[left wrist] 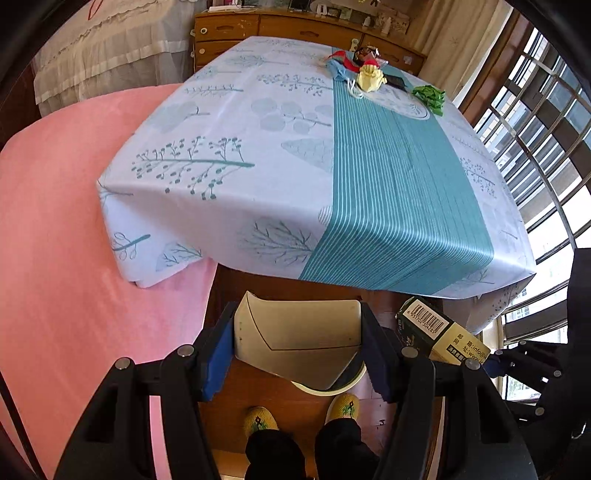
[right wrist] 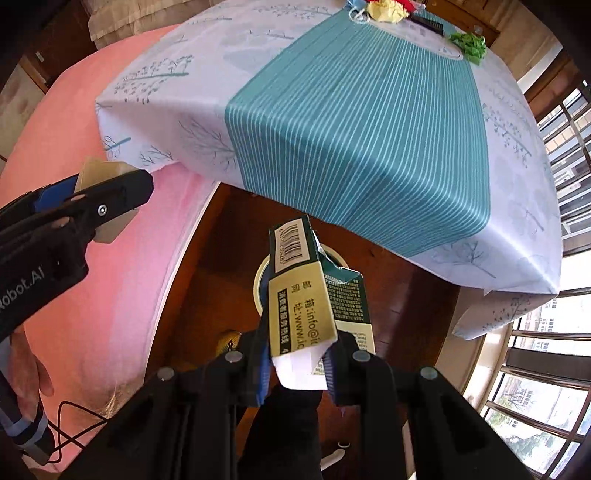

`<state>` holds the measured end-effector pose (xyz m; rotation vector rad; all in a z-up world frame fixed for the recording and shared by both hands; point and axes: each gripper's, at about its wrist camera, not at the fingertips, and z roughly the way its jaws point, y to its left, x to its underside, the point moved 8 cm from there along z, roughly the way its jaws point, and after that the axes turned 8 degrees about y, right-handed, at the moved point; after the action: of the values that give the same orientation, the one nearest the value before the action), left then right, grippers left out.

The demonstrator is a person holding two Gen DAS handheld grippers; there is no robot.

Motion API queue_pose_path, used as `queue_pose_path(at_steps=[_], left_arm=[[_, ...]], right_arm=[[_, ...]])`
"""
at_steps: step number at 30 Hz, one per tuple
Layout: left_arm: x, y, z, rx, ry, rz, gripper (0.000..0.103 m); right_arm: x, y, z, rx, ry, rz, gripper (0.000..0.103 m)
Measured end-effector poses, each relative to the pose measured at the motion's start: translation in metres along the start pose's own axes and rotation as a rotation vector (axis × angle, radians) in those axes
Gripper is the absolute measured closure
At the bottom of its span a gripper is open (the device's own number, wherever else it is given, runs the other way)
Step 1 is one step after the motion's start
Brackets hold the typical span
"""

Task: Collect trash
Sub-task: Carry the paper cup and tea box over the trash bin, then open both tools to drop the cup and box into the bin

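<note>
Holding a cream paper cup (left wrist: 295, 336) and a torn green carton (right wrist: 314, 295) pinched above the floor bin (right wrist: 260, 273), left gripper (left wrist: 301, 354) and right gripper (right wrist: 295, 369) risk missing its partly hidden rim on release.

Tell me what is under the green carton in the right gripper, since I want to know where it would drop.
A round white-rimmed bin on the wooden floor sits below the green carton. The carton hides most of the bin's opening, so its contents cannot be seen.

A home bedroom: a pink-sheeted bed (left wrist: 74, 236) beside a cloth-covered table (left wrist: 258, 147), wooden dresser (left wrist: 236, 33) behind.
</note>
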<state>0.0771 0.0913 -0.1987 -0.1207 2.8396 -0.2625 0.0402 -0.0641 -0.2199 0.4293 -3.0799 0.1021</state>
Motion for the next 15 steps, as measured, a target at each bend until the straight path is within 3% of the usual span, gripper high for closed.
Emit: queue_pose_path(at_steps=[9,15], left_arm=[[0.032,-0.002,0.103,-0.012,0.125,-0.065,0.043],[0.045,-0.009,0.183,-0.03,0.193,-0.064,0.043]], right_arm=[[0.016,-0.028,0.114,-0.149,0.068,0.188,0.079],[0.015,-0.05,0.192,-0.202,0.093,0.296,0.079]])
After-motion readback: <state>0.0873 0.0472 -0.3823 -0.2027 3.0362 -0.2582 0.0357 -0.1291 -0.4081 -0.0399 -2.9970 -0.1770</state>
